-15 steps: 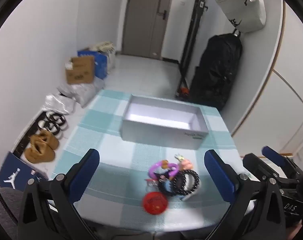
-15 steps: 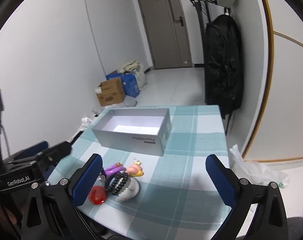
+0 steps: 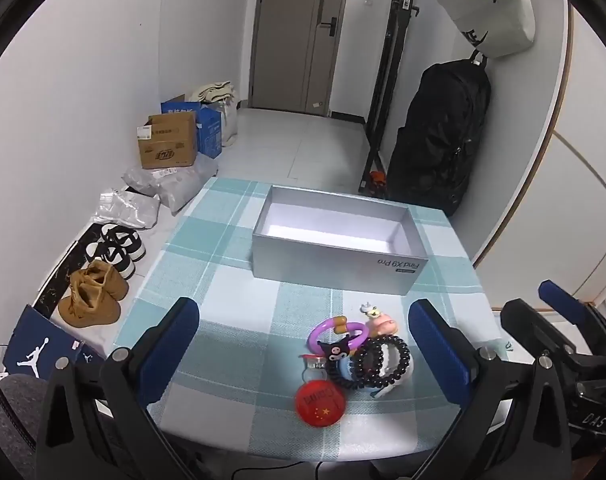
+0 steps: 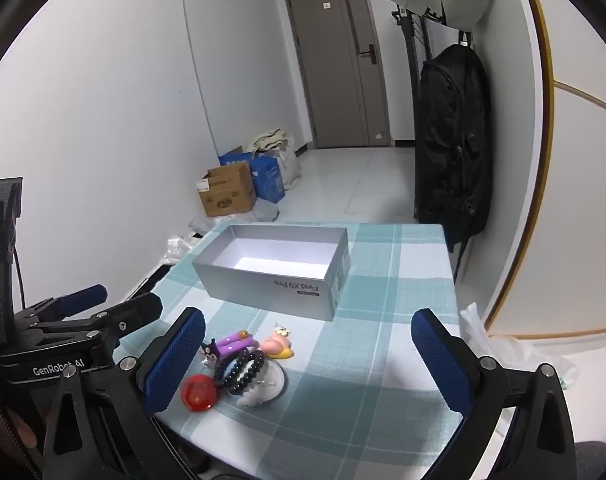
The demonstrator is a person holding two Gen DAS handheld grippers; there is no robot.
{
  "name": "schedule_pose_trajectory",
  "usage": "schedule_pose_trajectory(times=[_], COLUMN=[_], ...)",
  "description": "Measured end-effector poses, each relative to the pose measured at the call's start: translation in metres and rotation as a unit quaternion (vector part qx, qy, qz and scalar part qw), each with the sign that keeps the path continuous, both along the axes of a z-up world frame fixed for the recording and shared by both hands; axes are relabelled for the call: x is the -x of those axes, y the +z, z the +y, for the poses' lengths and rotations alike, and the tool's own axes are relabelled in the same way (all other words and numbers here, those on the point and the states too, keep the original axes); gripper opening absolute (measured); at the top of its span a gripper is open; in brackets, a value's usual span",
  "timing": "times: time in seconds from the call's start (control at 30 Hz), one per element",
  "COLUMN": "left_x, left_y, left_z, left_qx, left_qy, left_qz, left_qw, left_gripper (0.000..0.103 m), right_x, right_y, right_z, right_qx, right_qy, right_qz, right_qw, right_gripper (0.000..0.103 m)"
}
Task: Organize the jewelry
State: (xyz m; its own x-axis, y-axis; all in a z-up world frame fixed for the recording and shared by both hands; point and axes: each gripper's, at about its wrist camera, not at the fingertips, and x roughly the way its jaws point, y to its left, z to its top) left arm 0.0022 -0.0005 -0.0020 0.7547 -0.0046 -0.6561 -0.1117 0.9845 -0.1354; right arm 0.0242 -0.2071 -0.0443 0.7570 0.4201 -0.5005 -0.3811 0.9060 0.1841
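Observation:
A heap of jewelry lies near the table's front edge: a black bead bracelet (image 3: 381, 358) (image 4: 241, 370), a purple ring with a black cartoon charm (image 3: 337, 332) (image 4: 229, 346), a pink figure charm (image 3: 379, 322) (image 4: 279, 344) and a red round badge (image 3: 320, 404) (image 4: 198, 394). An open grey box (image 3: 335, 270) (image 4: 271, 294) stands behind it, empty inside. My left gripper (image 3: 303, 350) is open above the heap. My right gripper (image 4: 309, 360) is open, the heap by its left finger.
The table has a teal checked cloth (image 3: 223, 264). On the floor at the left are shoes (image 3: 93, 296), cardboard boxes (image 3: 167, 146) and bags. A black backpack (image 3: 439, 136) hangs at the right wall. A plastic bag (image 4: 503, 352) lies beyond the table's right edge.
Both grippers have shifted slightly; the heap sits a bit nearer in both views. Nothing has been taken hold of.

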Motion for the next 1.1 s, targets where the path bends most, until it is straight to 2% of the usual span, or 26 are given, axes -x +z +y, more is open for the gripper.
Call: schedule_pose_trajectory(times=[0.1,0.37,1.1], left_x=[0.0012,0.0037,0.0022], left_y=[0.0016,0.0012,-0.0026], left_z=[-0.0032,-0.0097,-0.0024], left_qx=[-0.014,-0.021,-0.010], left_qy=[-0.002,-0.017,-0.017], left_qz=[-0.007,-0.008,-0.005], left_qw=[0.9999,0.9996,0.9998], left_gripper=[0.102,0.102,0.102], right_x=[-0.0004,-0.0007,0.0001], right_y=[-0.0005,-0.0011,-0.0029], right_z=[-0.0008,-0.0029,0.0000], right_qx=[0.000,-0.006,0.002], right_qy=[0.000,-0.004,-0.009], right_qz=[0.001,0.005,0.000], right_qw=[1.000,1.000,1.000], right_gripper=[0.103,0.103,0.103])
